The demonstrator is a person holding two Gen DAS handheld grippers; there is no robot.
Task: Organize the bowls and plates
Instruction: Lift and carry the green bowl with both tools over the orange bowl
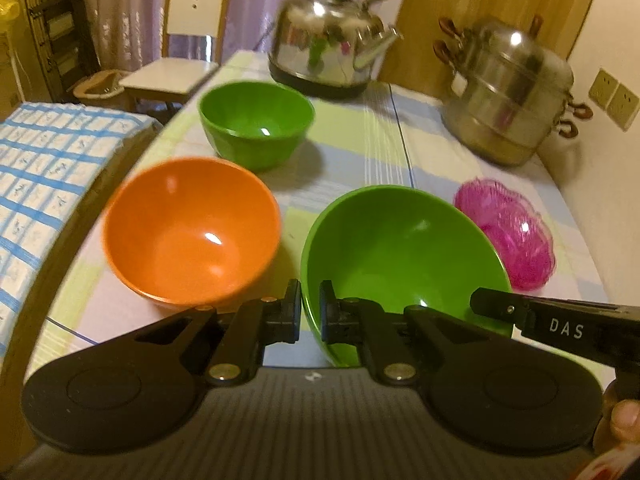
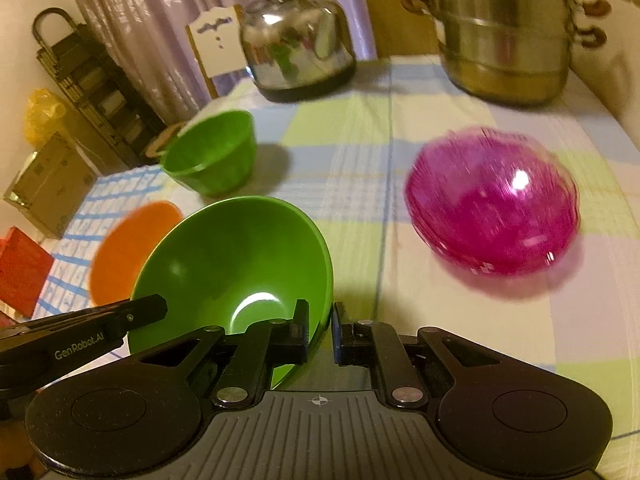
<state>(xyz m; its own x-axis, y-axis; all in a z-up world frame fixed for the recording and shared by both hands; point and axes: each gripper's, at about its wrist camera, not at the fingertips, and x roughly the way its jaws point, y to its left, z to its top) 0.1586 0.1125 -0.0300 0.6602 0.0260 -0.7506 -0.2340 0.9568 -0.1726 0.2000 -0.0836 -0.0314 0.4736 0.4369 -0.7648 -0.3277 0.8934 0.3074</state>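
Observation:
A large green bowl (image 1: 404,264) (image 2: 240,256) is held tilted between both grippers, near the table's front. My left gripper (image 1: 310,312) is shut on its left rim, one finger inside and one outside. My right gripper (image 2: 322,332) is shut on the opposite rim in the same way. An orange bowl (image 1: 192,232) (image 2: 132,248) stands just left of it. A smaller green bowl (image 1: 256,120) (image 2: 212,152) sits farther back. A pink translucent bowl (image 1: 508,236) (image 2: 492,208) rests on the cloth to the right.
A steel kettle (image 1: 332,40) (image 2: 296,44) and a stacked steel steamer pot (image 1: 508,92) (image 2: 508,32) stand at the back of the checked tablecloth (image 1: 360,152). A white chair (image 1: 192,40) is beyond the far left corner. A wall runs along the right side.

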